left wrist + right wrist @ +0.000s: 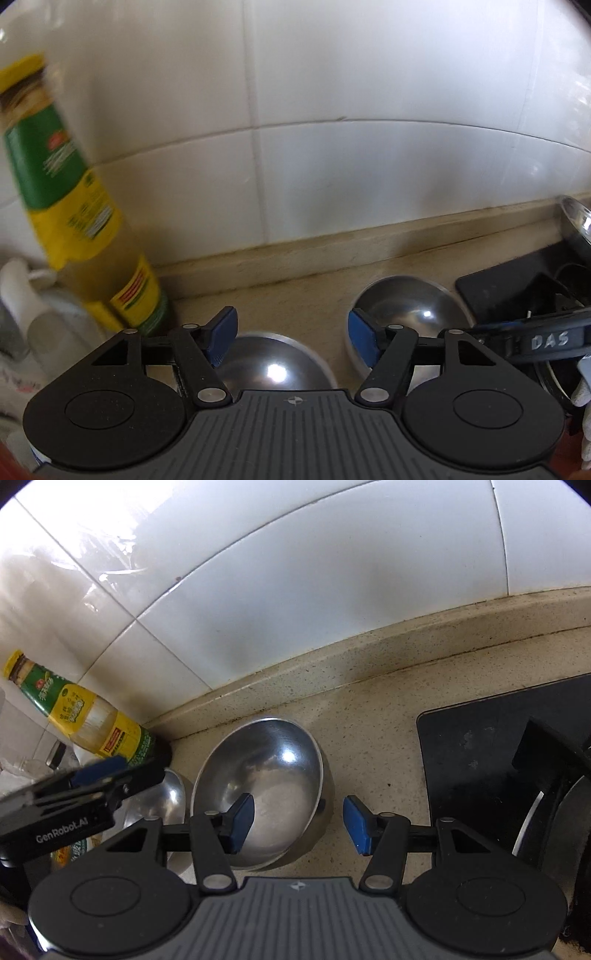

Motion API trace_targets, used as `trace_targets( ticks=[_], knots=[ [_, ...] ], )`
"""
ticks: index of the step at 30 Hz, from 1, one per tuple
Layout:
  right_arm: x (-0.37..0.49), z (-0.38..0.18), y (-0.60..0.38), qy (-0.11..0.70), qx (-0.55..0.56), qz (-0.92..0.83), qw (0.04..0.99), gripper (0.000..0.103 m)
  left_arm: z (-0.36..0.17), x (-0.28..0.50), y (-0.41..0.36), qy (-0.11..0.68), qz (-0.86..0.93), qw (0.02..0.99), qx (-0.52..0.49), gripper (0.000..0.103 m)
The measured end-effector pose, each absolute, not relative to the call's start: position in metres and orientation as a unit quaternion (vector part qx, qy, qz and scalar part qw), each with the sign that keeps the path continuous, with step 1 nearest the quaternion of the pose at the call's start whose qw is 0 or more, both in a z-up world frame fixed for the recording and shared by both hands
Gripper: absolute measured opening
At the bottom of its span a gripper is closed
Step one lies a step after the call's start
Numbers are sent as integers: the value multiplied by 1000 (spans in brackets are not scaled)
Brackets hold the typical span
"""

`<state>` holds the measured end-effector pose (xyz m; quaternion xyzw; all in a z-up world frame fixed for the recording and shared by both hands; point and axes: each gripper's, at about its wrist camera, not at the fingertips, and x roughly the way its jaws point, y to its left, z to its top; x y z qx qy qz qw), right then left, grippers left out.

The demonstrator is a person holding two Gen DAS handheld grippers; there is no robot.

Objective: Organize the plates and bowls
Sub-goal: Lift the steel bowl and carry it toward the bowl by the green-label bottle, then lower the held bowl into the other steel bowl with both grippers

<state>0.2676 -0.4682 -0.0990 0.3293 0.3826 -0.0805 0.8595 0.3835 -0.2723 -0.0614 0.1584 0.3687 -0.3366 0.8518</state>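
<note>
Right gripper (298,821), jaws wide and empty, straddles the near rim of the larger steel bowl (258,786) by the counter's (369,716) back edge; likely light, rigid, slippery, best pinched at rim; left gripper (291,334) likewise gapes empty over the smaller bowl (273,365).

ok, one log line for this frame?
left tool: open, over small steel bowl | right tool: open, straddling big steel bowl rim | nothing gripped | oil bottle left

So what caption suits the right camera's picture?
Open right gripper straddling the rim of a steel bowl on a countertop.
</note>
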Motion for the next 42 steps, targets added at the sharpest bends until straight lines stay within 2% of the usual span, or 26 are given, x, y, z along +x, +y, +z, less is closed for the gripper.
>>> trace_targets(
  ticks=[8,14,20,24,33,42],
  knots=[
    [284,-66,-440,359,283,-15,889,53,-60,369,-231,391,-299,862,118,69],
    [321,-51,-403,376,213,45,901,53,-58,354,-217,391,-274,871,112,69],
    [361,-59,-375,409,169,102,891,53,-77,356,-219,433,-233,863,111,58],
    [381,-73,-367,434,156,115,880,53,-87,355,-221,436,-218,865,120,59],
    [397,-77,-356,431,100,130,888,53,-98,361,-216,449,-207,862,116,59],
    [407,-98,-353,475,86,132,866,53,-106,362,-218,452,-209,859,121,60]
  ],
)
